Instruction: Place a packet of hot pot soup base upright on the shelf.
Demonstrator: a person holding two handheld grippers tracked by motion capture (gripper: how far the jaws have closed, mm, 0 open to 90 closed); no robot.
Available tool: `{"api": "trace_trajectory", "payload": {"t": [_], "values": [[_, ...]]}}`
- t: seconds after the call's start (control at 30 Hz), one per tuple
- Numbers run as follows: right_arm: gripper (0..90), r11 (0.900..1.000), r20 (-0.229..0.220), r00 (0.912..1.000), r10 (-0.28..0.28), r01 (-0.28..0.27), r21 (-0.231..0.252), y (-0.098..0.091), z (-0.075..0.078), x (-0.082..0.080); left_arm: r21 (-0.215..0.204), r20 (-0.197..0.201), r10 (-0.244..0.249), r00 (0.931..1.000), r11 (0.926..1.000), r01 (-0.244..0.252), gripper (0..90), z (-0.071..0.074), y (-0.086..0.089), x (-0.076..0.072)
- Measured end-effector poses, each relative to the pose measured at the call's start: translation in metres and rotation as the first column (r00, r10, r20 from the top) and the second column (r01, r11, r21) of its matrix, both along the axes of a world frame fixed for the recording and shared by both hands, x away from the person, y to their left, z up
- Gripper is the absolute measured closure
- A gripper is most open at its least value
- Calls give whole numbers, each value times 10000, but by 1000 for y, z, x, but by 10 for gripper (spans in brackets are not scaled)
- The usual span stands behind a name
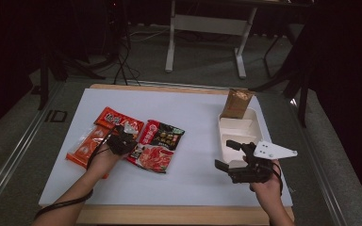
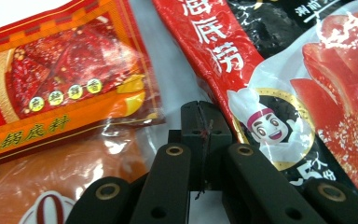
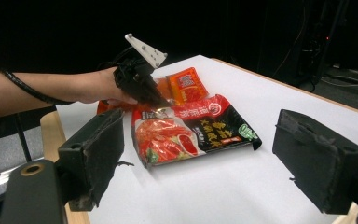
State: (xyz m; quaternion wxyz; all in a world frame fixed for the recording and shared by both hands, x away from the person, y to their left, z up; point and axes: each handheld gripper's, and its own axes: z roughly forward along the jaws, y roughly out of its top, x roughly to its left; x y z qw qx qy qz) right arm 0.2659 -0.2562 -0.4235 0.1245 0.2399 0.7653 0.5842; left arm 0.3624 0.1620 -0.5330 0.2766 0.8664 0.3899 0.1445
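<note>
My left gripper [image 2: 202, 122] is shut, its two black pads pressed flat together with nothing between them. Its tips point down at the strip of white table between a red-orange hotpot packet [image 2: 70, 79] and a red-and-black packet with a cartoon chef [image 2: 279, 93]. In the high view this left gripper [image 1: 123, 136] sits over the packets at the table's left, beside the red-and-black packet [image 1: 158, 143]. My right gripper [image 1: 224, 154] hovers near the front right with its jaws wide open and empty. In its own view the right gripper [image 3: 205, 158] faces the packet [image 3: 191, 133] and the left gripper [image 3: 158, 101].
An orange packet [image 1: 86, 147] lies at the far left, under the red-orange one [image 1: 115, 120]. A white compartment tray [image 1: 253, 123] stands at the right, with a brown pouch [image 1: 236, 102] leaning at its far end. The table's wooden front edge [image 1: 169, 214] is close to my forearms.
</note>
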Motion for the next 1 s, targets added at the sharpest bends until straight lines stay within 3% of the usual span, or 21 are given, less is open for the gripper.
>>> {"api": "trace_trajectory", "payload": {"t": [0.37,0.67,1.0], "values": [[177,9999,167,9998,111,-110,-73,3,-1,-3,-24,30,-422,9991,9991,422,898,1,-23,-4],[178,10000,52,10000,32,-32,-24,0,-3,-4,-157,-74,-759,9971,9970,758,898,3,-36,-8],[179,9982,412,9975,-578,584,-134,-1,-6,-4,-219,-169,-1225,9923,9923,1222,898,5,-56,-12]]}}
